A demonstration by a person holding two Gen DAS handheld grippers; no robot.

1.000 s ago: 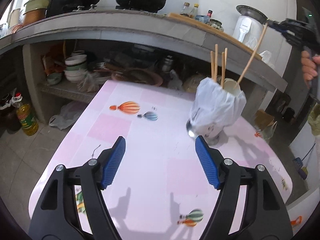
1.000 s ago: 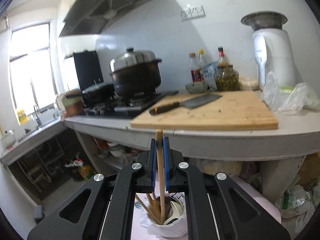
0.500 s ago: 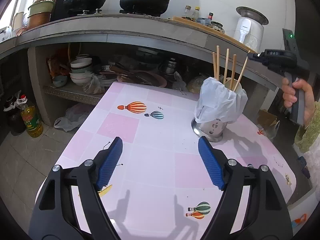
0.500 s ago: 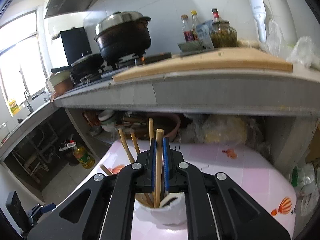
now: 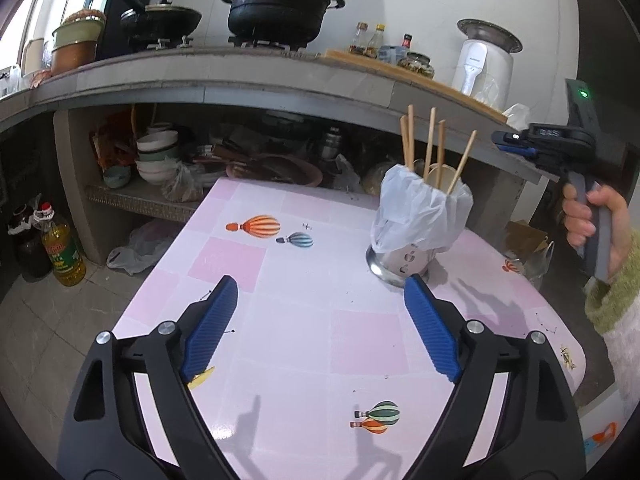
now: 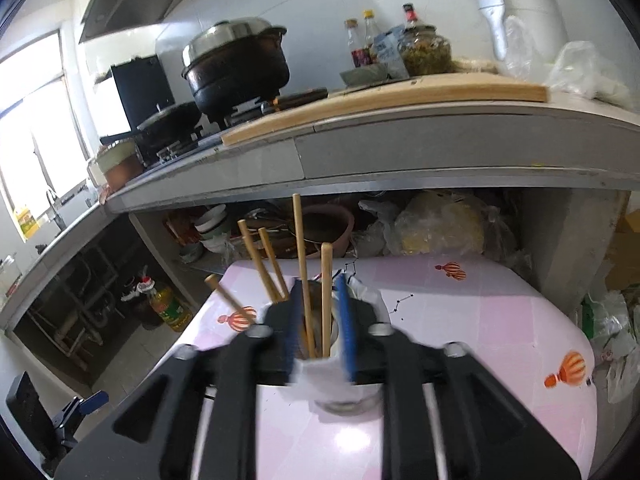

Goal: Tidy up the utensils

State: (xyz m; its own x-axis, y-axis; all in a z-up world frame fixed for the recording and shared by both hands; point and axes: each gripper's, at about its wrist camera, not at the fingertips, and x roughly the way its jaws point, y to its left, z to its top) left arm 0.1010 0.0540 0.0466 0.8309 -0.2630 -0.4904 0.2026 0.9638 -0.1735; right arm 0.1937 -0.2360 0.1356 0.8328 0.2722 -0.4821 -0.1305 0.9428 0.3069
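A metal utensil holder (image 5: pixel 404 258) wrapped in a white plastic bag (image 5: pixel 420 210) stands on the pink table (image 5: pixel 304 332). Several wooden chopsticks (image 5: pixel 430 144) stand in it. My left gripper (image 5: pixel 320 320) is open and empty, low over the table in front of the holder. My right gripper (image 6: pixel 320 320) is open just above the holder (image 6: pixel 344 398), its jaws apart on either side of two chopsticks (image 6: pixel 326 296) without gripping them. In the left wrist view the right gripper (image 5: pixel 516 140) sits to the right of the chopsticks, held by a hand.
A grey kitchen counter (image 5: pixel 240 76) runs behind the table, with a black pot (image 5: pixel 276 8), cutting board (image 6: pixel 384 98) and bottles on it. Bowls (image 5: pixel 156 156) and pans sit on the shelf below. An oil bottle (image 5: pixel 60 246) stands on the floor at left.
My right gripper has opened and let go of the chopstick, which now stands in the holder. The right gripper has drawn back to the right. My left gripper has pulled back slightly.
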